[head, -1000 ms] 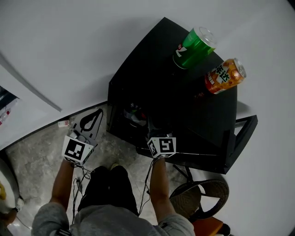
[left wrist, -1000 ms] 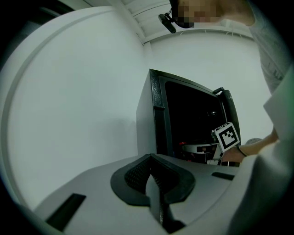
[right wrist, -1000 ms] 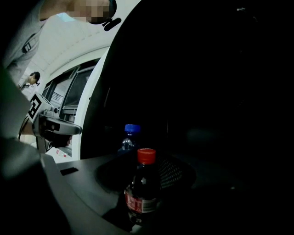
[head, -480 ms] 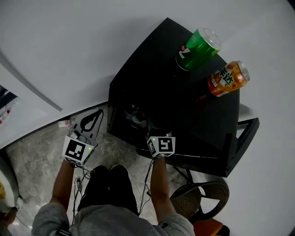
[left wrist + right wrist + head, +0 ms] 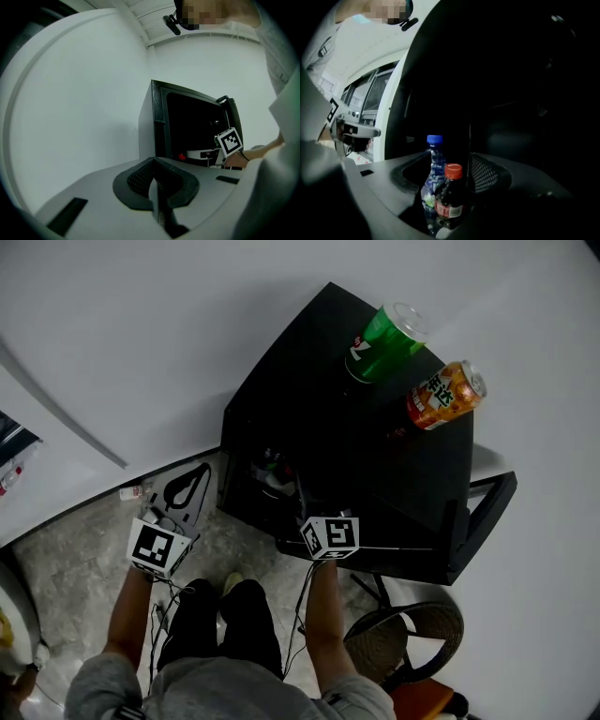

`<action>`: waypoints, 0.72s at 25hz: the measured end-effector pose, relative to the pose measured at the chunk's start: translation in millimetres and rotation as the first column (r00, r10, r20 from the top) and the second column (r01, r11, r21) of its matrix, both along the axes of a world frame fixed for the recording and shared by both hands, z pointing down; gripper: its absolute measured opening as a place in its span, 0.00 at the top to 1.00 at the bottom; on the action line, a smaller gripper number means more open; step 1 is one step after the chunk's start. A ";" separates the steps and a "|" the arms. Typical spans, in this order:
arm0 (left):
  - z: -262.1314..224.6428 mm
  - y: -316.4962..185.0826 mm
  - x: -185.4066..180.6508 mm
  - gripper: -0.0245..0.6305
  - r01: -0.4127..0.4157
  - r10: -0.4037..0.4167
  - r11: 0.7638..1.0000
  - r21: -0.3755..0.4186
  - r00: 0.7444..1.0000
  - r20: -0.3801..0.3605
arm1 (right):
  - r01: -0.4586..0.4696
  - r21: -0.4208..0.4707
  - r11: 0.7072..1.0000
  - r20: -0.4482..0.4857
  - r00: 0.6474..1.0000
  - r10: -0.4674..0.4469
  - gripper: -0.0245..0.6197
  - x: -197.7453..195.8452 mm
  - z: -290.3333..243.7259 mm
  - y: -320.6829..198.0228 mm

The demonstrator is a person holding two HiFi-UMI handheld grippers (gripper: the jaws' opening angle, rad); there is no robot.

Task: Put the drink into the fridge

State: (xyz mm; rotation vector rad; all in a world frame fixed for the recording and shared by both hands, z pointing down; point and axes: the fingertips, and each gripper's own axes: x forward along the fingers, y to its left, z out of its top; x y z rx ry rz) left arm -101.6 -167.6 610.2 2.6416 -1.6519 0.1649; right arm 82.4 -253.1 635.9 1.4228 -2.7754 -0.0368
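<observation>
Right gripper view: right gripper (image 5: 446,160) reaches into the dark interior of the fridge (image 5: 511,93). Jaws apart, having just been opening. A small dark drink bottle (image 5: 451,199) with red cap and red label stands upright between them. A gap shows beside the mesh pad on the bottle's right, so the pads are not pressing on it. Directly behind it, touching or nearly so, stands a clear water bottle (image 5: 433,164) with a blue cap, also upright. What the bottles stand on is too dark to make out.

Left gripper view: left gripper (image 5: 153,161) has its jaws closed together with nothing between them. It is held out in the air, well to the side of the fridge opening and pointing towards it. The right gripper's marker cube (image 5: 230,140) shows at the fridge mouth.

Head view: small black fridge against a white wall, door (image 5: 483,517) swung open to the person's right. On the fridge top stand a green can (image 5: 380,338) and an orange can (image 5: 439,397), just beside each other. A wicker chair (image 5: 394,638) sits near the door. The person's arms hold both grippers low over a marbled floor (image 5: 75,531).
</observation>
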 end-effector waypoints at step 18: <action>-106.5 32.9 12.6 0.96 -0.038 0.038 0.998 0.044 0.999 -0.002 | -0.002 -0.021 1.000 0.011 1.000 0.002 0.73 -12.7 -92.6 82.1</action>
